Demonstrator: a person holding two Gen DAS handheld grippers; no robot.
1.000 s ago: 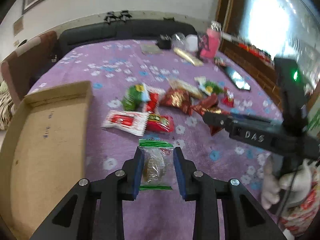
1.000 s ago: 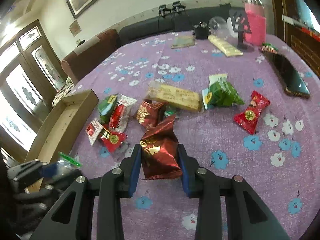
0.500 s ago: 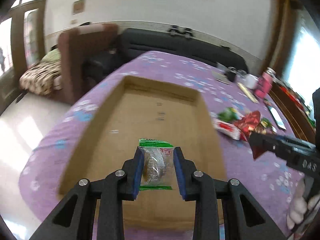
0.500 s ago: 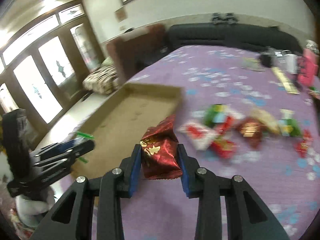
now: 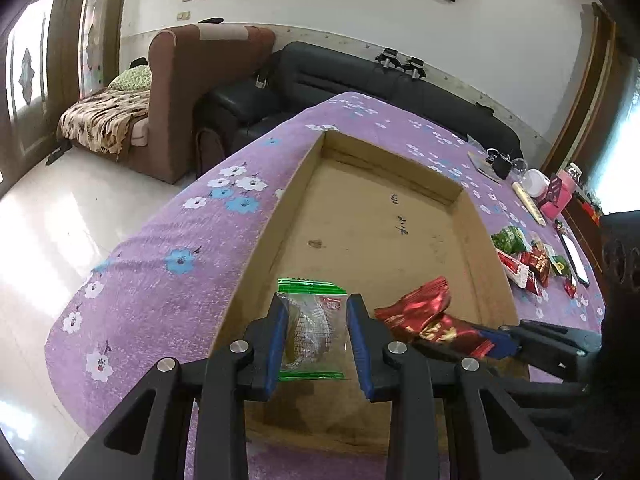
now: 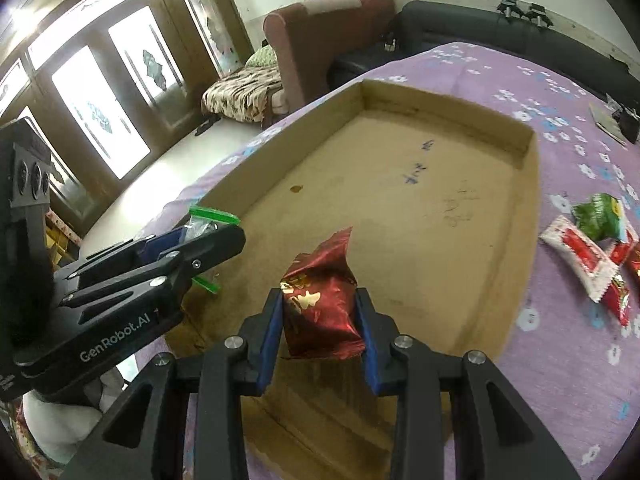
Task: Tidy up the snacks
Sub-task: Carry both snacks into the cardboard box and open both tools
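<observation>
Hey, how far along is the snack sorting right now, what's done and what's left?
Nothing is in the cardboard box yet; its floor is bare. In hand: the left gripper holds a clear green-edged packet and the right gripper a red foil packet, both over the box's near end. Left: release those two, then collect the pile of snacks lying on the purple tablecloth.

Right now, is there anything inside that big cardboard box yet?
No snack lies on the visible floor of the cardboard box, just pen marks and a small stain. The clear packet and red packet are gripped above it. The grippers hide its near end.
</observation>
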